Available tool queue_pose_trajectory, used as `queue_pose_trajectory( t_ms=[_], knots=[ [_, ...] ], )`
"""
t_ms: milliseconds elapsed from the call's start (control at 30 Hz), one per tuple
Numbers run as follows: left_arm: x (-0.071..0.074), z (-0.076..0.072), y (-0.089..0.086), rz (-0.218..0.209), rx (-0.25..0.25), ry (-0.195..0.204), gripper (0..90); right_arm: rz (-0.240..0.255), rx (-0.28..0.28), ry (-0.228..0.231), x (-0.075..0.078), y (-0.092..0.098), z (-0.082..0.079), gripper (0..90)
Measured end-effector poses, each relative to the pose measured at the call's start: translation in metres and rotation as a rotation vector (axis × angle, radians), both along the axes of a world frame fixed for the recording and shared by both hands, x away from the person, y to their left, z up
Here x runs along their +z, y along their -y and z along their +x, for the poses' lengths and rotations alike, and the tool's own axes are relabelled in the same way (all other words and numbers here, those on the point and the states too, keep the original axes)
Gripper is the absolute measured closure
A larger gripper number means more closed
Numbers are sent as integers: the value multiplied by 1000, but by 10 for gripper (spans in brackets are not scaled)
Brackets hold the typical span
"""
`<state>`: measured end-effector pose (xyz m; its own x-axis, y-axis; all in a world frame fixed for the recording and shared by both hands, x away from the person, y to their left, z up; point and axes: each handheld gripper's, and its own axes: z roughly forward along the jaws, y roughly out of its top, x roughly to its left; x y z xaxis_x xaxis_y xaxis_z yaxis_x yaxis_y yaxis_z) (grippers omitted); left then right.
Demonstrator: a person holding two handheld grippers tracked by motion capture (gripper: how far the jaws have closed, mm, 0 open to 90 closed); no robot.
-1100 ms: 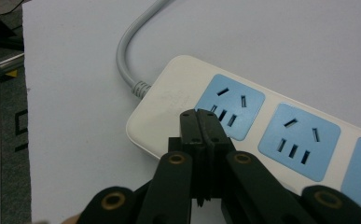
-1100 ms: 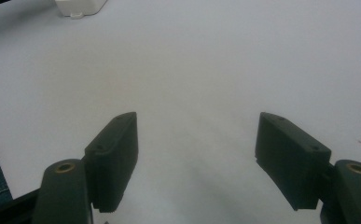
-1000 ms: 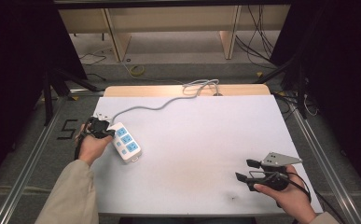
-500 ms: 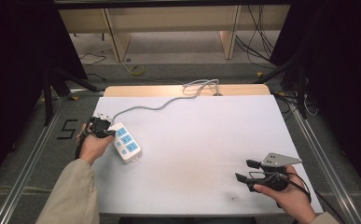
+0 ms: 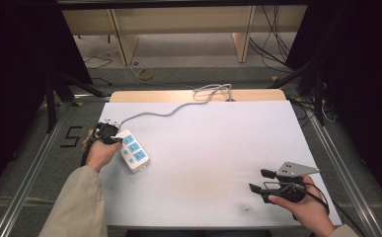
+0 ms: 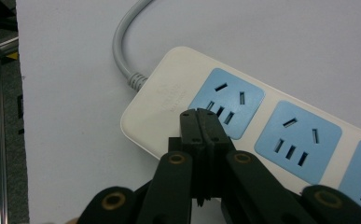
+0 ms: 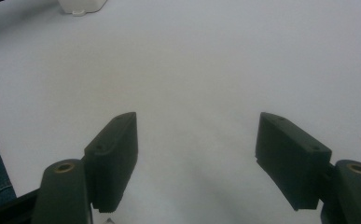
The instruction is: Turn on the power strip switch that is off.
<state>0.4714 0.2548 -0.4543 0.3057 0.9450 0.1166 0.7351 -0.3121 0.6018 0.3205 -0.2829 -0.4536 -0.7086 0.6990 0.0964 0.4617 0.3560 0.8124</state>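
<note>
White table (image 5: 208, 163), wide and mostly bare, viewed from above. Near its left edge, a cream power strip (image 5: 133, 151) with three blue sockets, lying flat and angled, long axis running from upper left to lower right. Grey cord (image 5: 166, 111) trailing from the strip's far end toward the back edge of the table, bunched there in a loose coil.

Left gripper (image 5: 110, 136) at the cord end of the strip, jaws fully shut with nothing between them. In the left gripper view, closed tips (image 6: 200, 122) poised over the near edge of the first blue socket (image 6: 226, 102); contact with the casing probable but not certain from this angle. Right gripper (image 5: 261, 180) well apart, near the table's front right corner, jaws spread wide over bare surface, holding nothing.

Step in hand, by judgement: closed left tips set against the strip, either to steady it or to nudge it, with the right hand idle.

Next move, if a shift of the strip is intended: firm downward or sideways pressure through the closed tips, kept clear of the socket slots. For a lift instead: jaws opened first, then closed across the casing's narrow width.
</note>
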Motion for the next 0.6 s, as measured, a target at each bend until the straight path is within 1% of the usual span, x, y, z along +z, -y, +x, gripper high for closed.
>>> queue_pose_trajectory(
  t_ms=[233, 600],
  knots=[
    [0, 1, 0, -13, 14, -9, 900, 0, 0, -2, 0, 0, 0, 303],
    [0, 1, 0, -9, 13, -10, 900, -1, 1, -1, 0, 0, 0, 303]
  ],
)
